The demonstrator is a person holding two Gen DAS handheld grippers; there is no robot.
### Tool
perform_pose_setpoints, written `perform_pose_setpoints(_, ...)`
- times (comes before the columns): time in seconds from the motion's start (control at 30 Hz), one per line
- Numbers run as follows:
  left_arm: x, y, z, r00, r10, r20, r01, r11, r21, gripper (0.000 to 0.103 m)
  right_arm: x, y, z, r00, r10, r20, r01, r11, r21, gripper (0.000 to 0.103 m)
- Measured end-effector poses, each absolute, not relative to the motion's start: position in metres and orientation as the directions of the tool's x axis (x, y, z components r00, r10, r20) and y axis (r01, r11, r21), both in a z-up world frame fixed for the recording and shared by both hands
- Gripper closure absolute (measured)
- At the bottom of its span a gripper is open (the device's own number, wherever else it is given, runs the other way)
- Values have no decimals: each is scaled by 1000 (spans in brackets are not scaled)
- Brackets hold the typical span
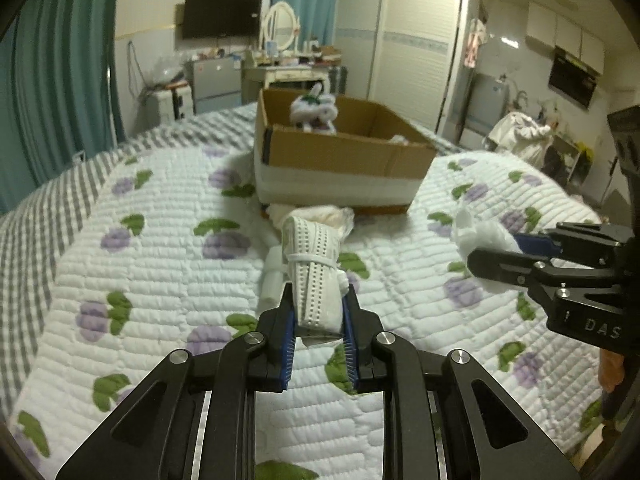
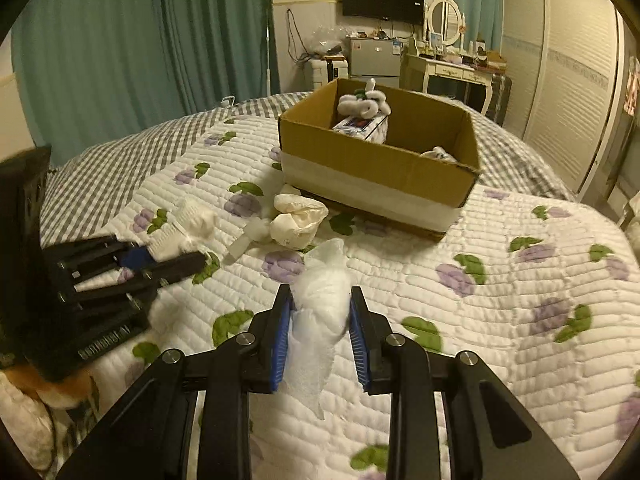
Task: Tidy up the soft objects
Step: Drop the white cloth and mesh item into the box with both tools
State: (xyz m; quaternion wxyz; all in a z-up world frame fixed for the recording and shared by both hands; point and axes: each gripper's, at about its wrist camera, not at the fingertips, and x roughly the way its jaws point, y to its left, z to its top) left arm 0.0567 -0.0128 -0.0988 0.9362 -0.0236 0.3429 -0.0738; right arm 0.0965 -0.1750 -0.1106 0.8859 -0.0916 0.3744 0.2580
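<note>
My left gripper (image 1: 319,300) is shut on a rolled white face-mask bundle (image 1: 314,272) tied with its strap, held above the quilt; it also shows in the right wrist view (image 2: 188,220). My right gripper (image 2: 322,300) is shut on a wad of white gauze (image 2: 324,304), which also shows in the left wrist view (image 1: 476,236). A cardboard box (image 1: 340,152) stands ahead on the bed and holds a plush toy (image 2: 364,102), a tissue pack (image 2: 362,126) and another white item. A cream soft bundle (image 2: 296,218) lies on the quilt before the box.
The bed has a white quilt with purple and green print (image 2: 500,280) over a grey checked sheet (image 1: 36,216). Small white rolls (image 1: 274,276) lie by the cream bundle. Teal curtains, a fridge, a dresser and wardrobes stand beyond the bed.
</note>
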Motion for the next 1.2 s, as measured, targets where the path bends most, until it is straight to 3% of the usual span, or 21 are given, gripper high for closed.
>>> perform_pose_setpoints(0.2, 57, -21, -68, 776, -155, -612, 136, 988, -77, 84, 107, -180, -74, 624, 357, -696, -533, 845, -44, 76)
perform_pose_setpoints(0.37, 74, -25, -38, 801, -145, -580, 139, 989, -55, 84, 124, -179, -23, 675, 397, -622, -540, 840, -50, 76)
perform_pose_setpoints(0.53, 108, -28, -1, 834, -138, -535, 146, 989, -28, 84, 160, -174, 37, 730, 430, -531, -525, 851, -32, 76)
perform_pose_setpoints(0.7, 174, -25, 22, 829, -183, -529, 166, 983, -79, 84, 202, -170, 67, 756, 434, -490, -518, 855, -42, 76)
perform_pose_setpoints(0.9, 248, -20, 9, 810, -172, -561, 148, 985, -89, 84, 274, -175, 46, 767, 394, -506, -462, 887, -8, 76)
perform_pose_setpoints(1.2, 296, -48, -41, 763, -166, -625, 214, 977, 2, 84, 361, -185, -54, 687, 378, -621, -416, 905, 91, 76)
